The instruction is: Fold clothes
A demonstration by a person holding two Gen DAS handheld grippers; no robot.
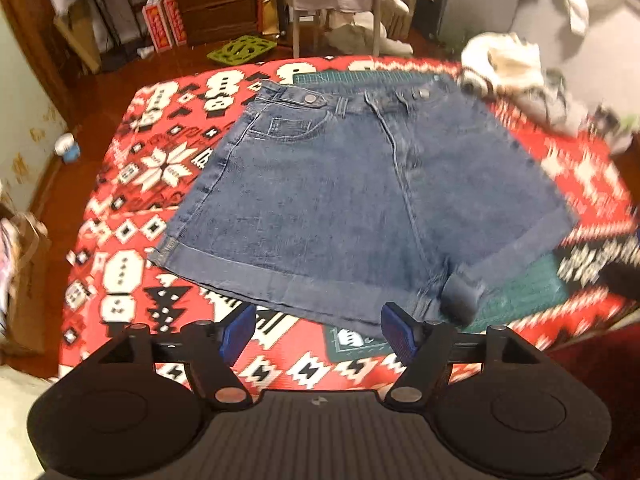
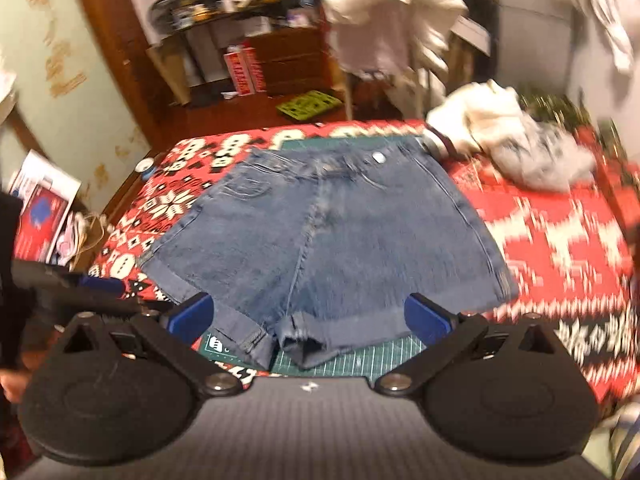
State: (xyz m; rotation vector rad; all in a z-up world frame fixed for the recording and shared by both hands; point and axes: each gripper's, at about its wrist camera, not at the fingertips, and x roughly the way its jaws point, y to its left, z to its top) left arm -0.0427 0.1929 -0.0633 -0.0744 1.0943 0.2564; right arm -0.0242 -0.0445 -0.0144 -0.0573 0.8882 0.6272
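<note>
- Just ahead of the left gripper (image 1: 318, 334), jaws wide and empty: hem of the denim shorts (image 1: 352, 200).
- Right gripper (image 2: 308, 318) likewise wide, empty, at the hems.
- Shorts lie flat on the patterned cloth (image 1: 132, 184), unfolded.
- Step: pre-grasp. Next move: pinch one side, fold across.

Probably a cluttered home room: wooden drawers (image 1: 216, 8), draped clothes (image 2: 392, 16)

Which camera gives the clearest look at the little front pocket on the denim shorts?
The left wrist view: the front pocket of the denim shorts shows crisp stitching there. In the right wrist view the same pocket is farther off and smeared by blur.
</note>
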